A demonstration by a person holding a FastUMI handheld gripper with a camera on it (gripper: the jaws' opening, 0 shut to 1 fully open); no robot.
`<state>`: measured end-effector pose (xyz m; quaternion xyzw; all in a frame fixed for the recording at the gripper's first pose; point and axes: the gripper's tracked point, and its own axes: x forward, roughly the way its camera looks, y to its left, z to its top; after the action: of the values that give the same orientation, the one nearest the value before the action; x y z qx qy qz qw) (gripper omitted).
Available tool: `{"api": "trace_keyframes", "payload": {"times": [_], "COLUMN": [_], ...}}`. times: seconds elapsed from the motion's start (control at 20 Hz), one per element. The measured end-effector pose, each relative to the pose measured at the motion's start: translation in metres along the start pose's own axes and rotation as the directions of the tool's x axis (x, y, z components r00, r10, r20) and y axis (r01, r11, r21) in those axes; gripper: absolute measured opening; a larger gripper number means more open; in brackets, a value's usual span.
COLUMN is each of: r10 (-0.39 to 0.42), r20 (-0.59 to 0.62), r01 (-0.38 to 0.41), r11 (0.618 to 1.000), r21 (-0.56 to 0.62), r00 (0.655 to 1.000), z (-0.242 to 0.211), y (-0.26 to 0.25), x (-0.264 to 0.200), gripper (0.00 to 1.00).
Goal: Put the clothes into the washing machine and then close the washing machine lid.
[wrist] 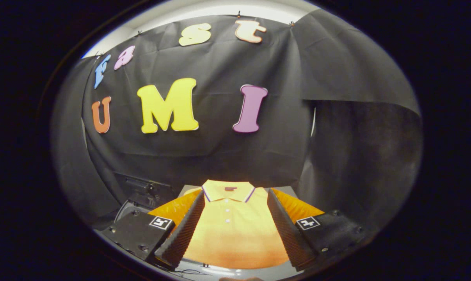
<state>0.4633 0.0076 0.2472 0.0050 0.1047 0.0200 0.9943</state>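
Note:
A yellow polo shirt [231, 226] lies flat on a table, collar pointing away from me, with small white buttons down its front. My gripper [235, 228] hangs above it and is open, its two fingers spread wide over the shirt's left and right sides. Nothing is held between them. Beyond the left finger stands the dark washing machine [143, 191] with its lid raised, partly hidden behind the gripper body.
The grey table edge [286, 191] shows past the shirt's right shoulder. Black cloth walls close the booth behind and to the right. A thin cable lies near the shirt's hem at the table's near edge.

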Motion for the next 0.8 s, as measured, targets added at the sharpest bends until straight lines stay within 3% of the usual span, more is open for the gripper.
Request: {"api": "trace_keyframes", "payload": {"times": [0.2, 0.4, 0.8], "r10": [0.049, 0.046, 0.029], "r20": [-0.159, -0.277, -0.4], "r01": [-0.055, -0.052, -0.039], "r11": [0.998, 0.999, 0.999], "r21": [-0.035, -0.011, -0.016], "r00": [0.986, 0.96, 0.916], "z": [-0.037, -0.072, -0.111], "y": [0.011, 0.013, 0.016], "x": [0.056, 0.09, 0.108], "gripper": [1.0, 1.0, 0.97]}}
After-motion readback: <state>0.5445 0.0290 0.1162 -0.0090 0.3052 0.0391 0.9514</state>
